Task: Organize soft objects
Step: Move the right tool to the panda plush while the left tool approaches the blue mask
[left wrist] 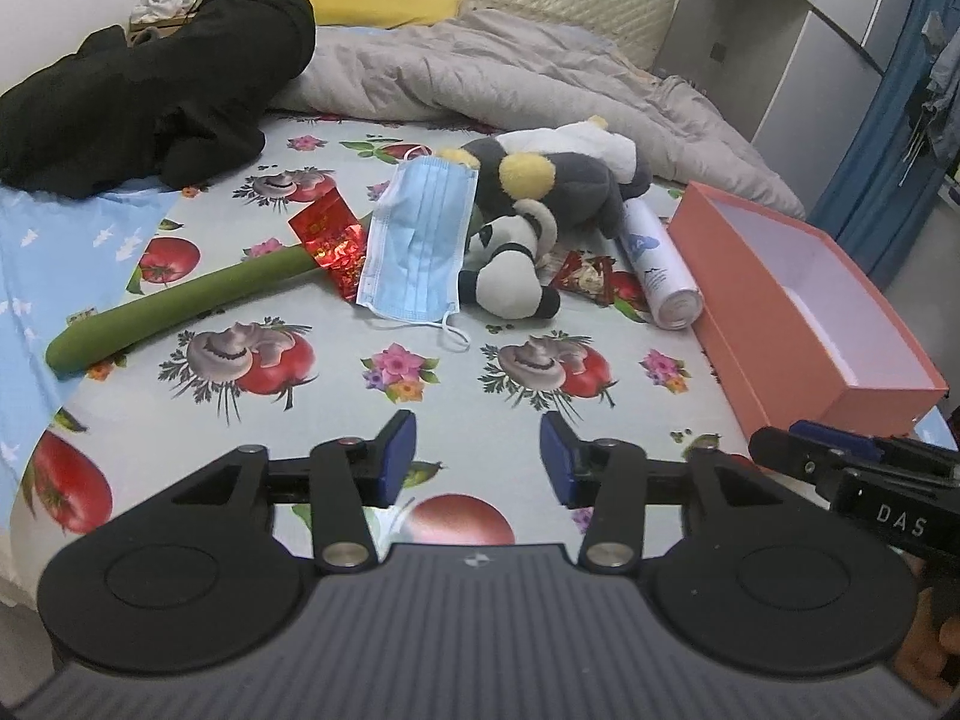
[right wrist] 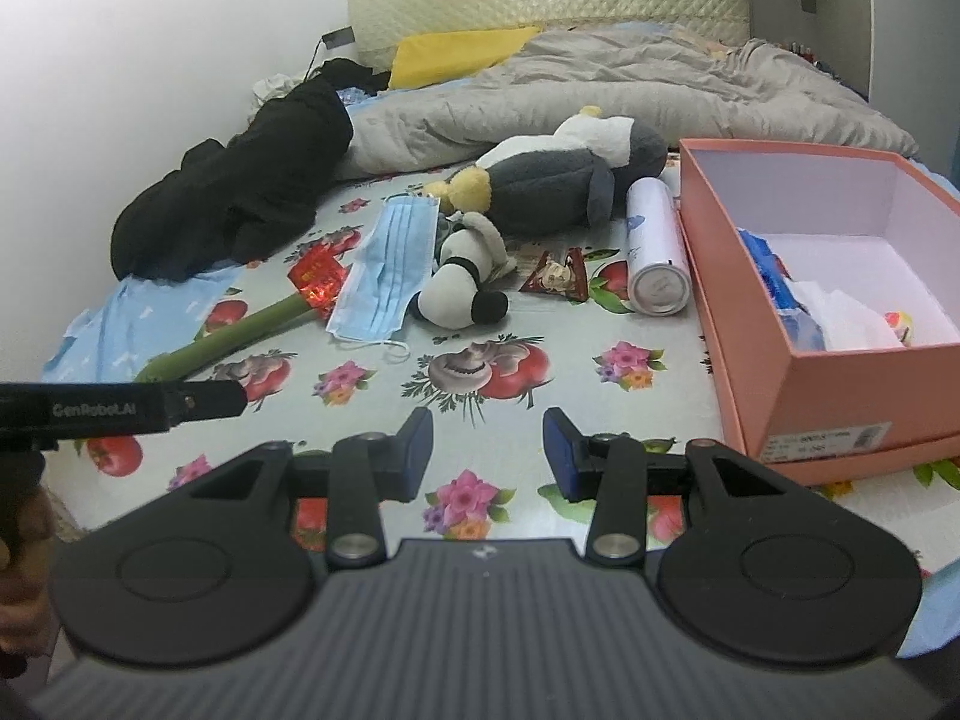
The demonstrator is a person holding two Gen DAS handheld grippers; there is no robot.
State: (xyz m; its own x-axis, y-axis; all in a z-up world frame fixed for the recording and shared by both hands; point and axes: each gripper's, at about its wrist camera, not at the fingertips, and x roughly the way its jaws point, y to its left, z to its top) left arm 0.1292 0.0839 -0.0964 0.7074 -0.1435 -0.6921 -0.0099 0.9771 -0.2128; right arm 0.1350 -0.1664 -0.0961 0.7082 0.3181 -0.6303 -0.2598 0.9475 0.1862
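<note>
Hovering over the bed (left wrist: 336,372) with the left hand-held gripper (left wrist: 478,459) and right hand-held gripper (right wrist: 487,456), both parted and empty; lying just ahead, the blue face mask (left wrist: 417,240) beside the panda plush (left wrist: 516,258), pink box (right wrist: 840,312) sitting right of both

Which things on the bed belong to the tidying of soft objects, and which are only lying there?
Belong to the job:
- panda plush
- grey plush toy
- blue face mask
- pink box, probably the container

Only lying about:
- white spray can
- red foil packet
- snack wrapper
- green cucumber-shaped thing
- black garment
- grey quilt
</note>
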